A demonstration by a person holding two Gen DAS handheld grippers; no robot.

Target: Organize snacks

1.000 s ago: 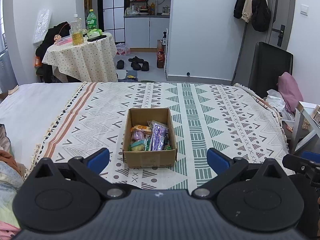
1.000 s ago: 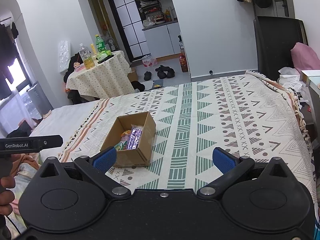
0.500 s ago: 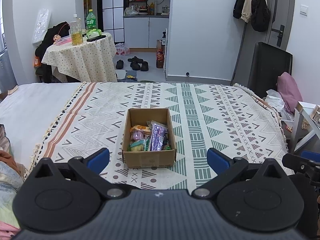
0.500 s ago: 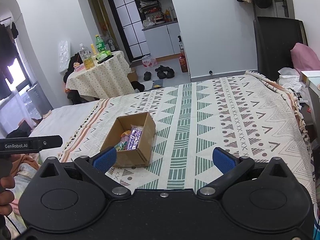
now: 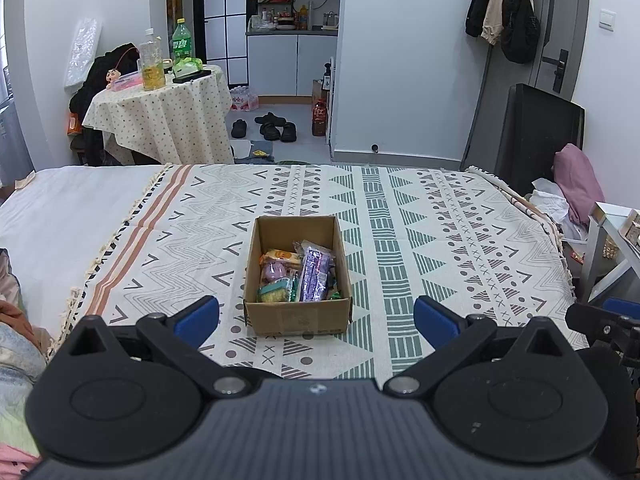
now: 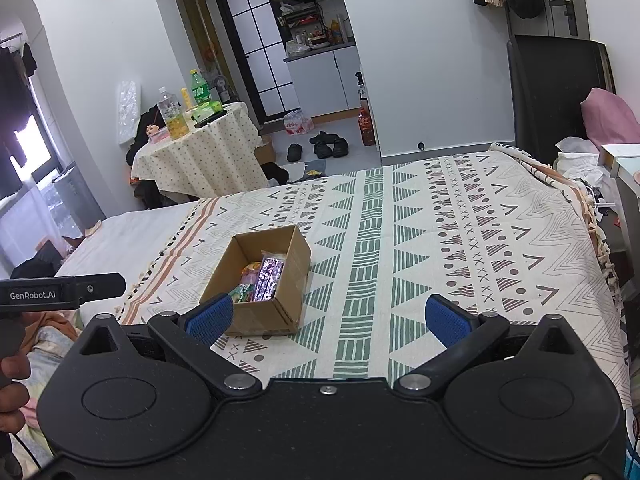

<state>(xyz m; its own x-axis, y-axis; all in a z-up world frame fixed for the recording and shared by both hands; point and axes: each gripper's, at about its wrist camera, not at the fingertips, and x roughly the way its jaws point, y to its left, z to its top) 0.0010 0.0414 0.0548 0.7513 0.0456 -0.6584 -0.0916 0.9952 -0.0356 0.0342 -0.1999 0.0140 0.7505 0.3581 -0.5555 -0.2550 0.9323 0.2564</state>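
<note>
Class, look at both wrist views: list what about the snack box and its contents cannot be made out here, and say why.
- Snack labels in the cardboard box: too small to read, both views.
- Lower snacks: covered by the purple packet, left view.
- Snacks at the box's near end: partly hidden by the right gripper finger, right view.
- Snack count: overlapping, unclear.

Right gripper (image 6: 327, 315): blue pads spread wide, nothing between them.
Cardboard box (image 6: 289, 256): on patterned blanket (image 6: 440, 248), ahead-left, just beyond the left pad.
Snacks (image 6: 262, 278): packets inside the box.
Left gripper (image 6: 64, 289): far left.
</note>
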